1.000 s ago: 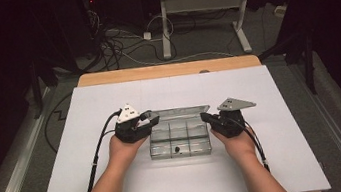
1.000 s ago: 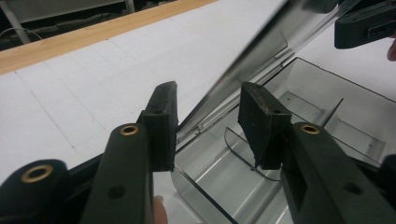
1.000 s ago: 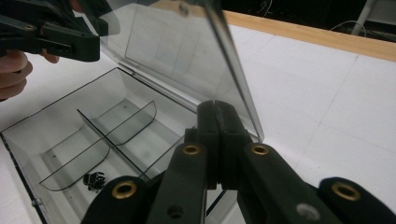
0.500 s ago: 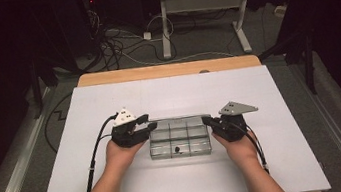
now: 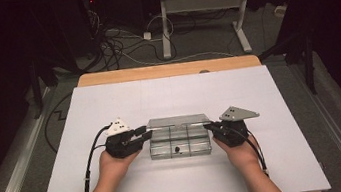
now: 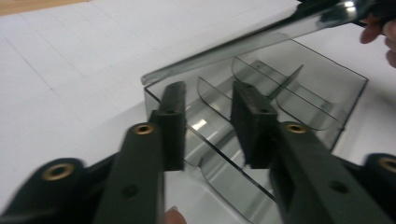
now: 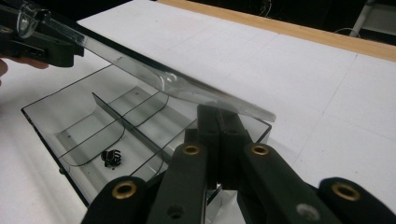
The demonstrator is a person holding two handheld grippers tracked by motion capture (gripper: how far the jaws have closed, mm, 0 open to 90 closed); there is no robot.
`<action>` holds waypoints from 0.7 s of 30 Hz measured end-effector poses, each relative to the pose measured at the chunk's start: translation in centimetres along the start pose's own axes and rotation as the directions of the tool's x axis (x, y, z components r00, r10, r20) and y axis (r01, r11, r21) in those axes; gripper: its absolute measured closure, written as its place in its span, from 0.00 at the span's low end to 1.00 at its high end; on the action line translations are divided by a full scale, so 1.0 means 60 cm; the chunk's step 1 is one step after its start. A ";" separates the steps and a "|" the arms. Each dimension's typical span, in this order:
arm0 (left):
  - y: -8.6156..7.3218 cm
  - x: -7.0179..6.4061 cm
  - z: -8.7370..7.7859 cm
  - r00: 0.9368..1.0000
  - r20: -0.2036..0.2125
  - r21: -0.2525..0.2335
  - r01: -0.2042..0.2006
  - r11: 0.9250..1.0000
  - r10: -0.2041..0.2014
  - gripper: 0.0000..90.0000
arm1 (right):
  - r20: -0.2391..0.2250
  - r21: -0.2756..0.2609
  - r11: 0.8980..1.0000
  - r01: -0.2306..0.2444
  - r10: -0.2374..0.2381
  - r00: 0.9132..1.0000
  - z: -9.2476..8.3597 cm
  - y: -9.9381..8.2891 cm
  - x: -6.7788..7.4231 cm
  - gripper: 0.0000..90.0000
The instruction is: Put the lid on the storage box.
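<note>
Clear plastic box [image 5: 180, 142], lid [image 5: 178, 120] seemingly ajar

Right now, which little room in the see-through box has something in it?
In the clear box, it is the compartment in the row nearest the person, middle of that row. A small black thing lies in it; the other compartments look bare.

A clear plastic compartment box [image 5: 180, 142] sat near the front middle of the white table [image 5: 168, 96]. Its hinged lid [image 7: 154, 74] stood tilted partly open above the tray, whose thin dividers formed several small compartments. A small black spring-like part [image 7: 111, 157] lay in one compartment.
</note>
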State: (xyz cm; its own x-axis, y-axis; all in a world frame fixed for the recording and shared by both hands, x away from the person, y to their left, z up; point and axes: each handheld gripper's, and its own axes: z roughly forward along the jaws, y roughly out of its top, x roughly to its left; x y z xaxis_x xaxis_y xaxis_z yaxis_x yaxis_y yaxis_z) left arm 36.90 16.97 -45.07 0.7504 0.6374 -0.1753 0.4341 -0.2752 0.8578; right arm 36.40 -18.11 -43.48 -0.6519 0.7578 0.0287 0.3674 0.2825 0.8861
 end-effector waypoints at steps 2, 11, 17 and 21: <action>-0.003 -0.004 -0.004 1.000 0.011 -0.009 0.005 1.000 -0.005 0.82 | 0.001 0.002 1.000 0.002 -0.002 1.000 -0.001 -0.001 0.002 1.00; -0.013 -0.034 -0.002 0.999 0.037 0.011 -0.041 0.999 0.041 0.97 | -0.005 0.013 1.000 0.002 -0.002 1.000 -0.001 -0.013 0.008 1.00; -0.014 -0.042 -0.001 0.997 0.054 0.007 -0.046 0.999 0.046 0.97 | -0.005 0.024 1.000 0.005 -0.005 1.000 -0.002 -0.024 0.012 1.00; -0.015 -0.045 -0.001 0.997 0.059 0.011 -0.049 0.999 0.048 0.97 | -0.003 0.031 1.000 0.007 -0.007 1.000 -0.003 -0.030 0.016 1.00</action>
State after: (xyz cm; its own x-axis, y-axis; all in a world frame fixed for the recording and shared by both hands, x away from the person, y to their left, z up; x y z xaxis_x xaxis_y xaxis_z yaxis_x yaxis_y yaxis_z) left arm 34.44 15.56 -45.35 0.7985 0.5798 -0.1616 0.4020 -0.3140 0.8601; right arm 35.00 -18.01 -45.00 -0.6564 0.7540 0.0235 0.3827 0.3059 0.8718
